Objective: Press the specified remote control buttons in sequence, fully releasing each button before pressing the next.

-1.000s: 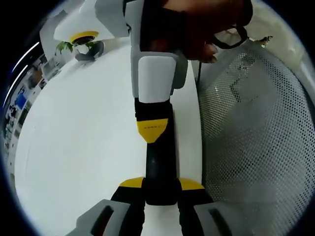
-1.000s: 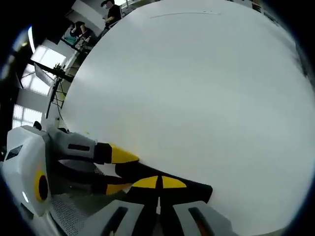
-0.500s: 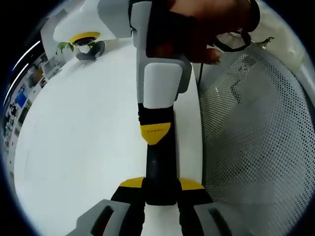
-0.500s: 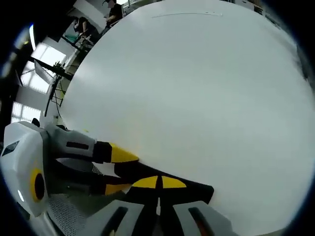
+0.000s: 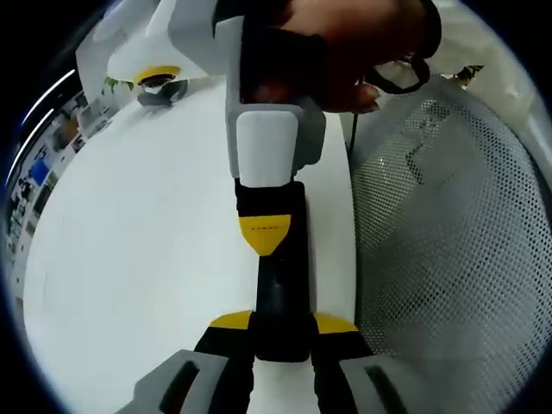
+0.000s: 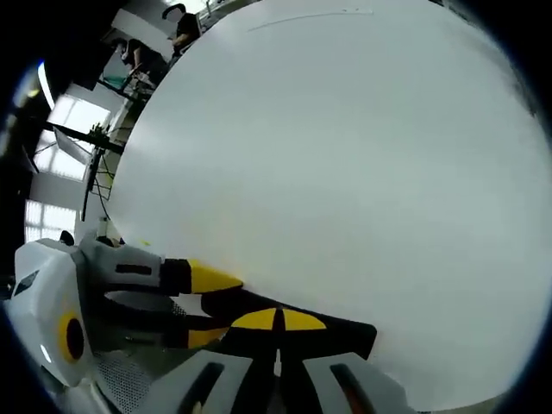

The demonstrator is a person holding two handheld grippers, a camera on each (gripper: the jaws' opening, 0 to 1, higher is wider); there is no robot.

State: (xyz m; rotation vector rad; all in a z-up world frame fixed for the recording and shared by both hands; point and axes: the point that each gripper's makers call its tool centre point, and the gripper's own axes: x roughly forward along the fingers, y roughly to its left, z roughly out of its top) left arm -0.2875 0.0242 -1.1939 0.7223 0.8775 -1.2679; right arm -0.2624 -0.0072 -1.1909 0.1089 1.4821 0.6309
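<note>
A long black remote control [image 5: 280, 289] lies lengthwise between the yellow-tipped jaws of my left gripper [image 5: 283, 322], which is shut on its near end. From the top of the left gripper view my right gripper [image 5: 263, 235] comes down, held by a hand [image 5: 345, 52], with its shut yellow tip resting on the remote's top face. In the right gripper view my right gripper [image 6: 276, 319] has its jaws together over the black remote [image 6: 349, 332]. The left gripper [image 6: 211, 304] reaches in from the left and clamps the remote. The remote's buttons are hidden.
A white table [image 5: 129, 241] runs under everything. White mesh [image 5: 448, 241] stands close on the right of the left gripper view. A potted plant [image 5: 155, 86] sits at the far edge. People [image 6: 177, 26] stand beyond the table [image 6: 345, 155].
My right gripper's tip has slid slightly down the remote and back, shifting a little left. The left gripper keeps the same hold. The right gripper view has tilted a little.
</note>
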